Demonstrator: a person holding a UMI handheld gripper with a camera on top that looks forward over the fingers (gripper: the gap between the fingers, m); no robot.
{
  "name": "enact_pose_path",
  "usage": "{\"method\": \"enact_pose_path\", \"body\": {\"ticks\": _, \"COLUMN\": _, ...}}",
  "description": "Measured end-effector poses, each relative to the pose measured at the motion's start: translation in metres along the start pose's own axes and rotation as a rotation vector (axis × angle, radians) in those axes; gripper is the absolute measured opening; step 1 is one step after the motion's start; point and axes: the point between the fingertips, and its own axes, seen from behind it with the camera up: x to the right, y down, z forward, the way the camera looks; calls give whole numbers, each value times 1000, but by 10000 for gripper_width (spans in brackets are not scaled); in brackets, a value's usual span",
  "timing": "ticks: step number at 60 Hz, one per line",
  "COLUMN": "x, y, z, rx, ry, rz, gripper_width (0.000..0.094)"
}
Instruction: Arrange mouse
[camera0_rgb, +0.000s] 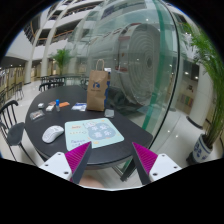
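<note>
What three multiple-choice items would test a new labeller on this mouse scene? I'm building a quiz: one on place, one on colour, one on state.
1. Where does the mouse lie?
A. on the mat
B. on the table, beside the mat
C. between the fingers

2. What colour is the mouse?
A. white
B. black
C. red

3. How do the gripper fingers stand?
A. shut on the mouse
B. shut on the paper bag
C. open, holding nothing

Answers:
1 B: it rests on the dark round table, next to the pale mat.
2 A: it shows white against the tabletop.
3 C: the fingers are apart, short of the table; the paper bag stands beyond the mat.
</note>
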Motion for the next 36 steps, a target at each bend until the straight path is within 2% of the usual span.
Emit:
{"method": "enact_pose_path", "body": {"ticks": 7, "x": -32, "y": 4, "z": 5, "rx": -14, "ry": -57, "rz": 36, "gripper_width": 829}}
{"method": "enact_pose_path", "body": {"ticks": 16, "x": -125, "y": 11, "z": 27, "rx": -8, "ry": -150, "rz": 73, "gripper_width": 820}}
{"method": "enact_pose_path", "body": {"ticks": 28, "x": -241, "y": 26, "z": 57, "rx": -39, "ry": -268, "rz": -32, "gripper_width": 827}}
{"method": "enact_pose_path", "body": {"ticks": 36, "x": -279, "y": 31, "z": 83, "rx": -89, "ry": -299, "rz": 4, "gripper_width": 827}}
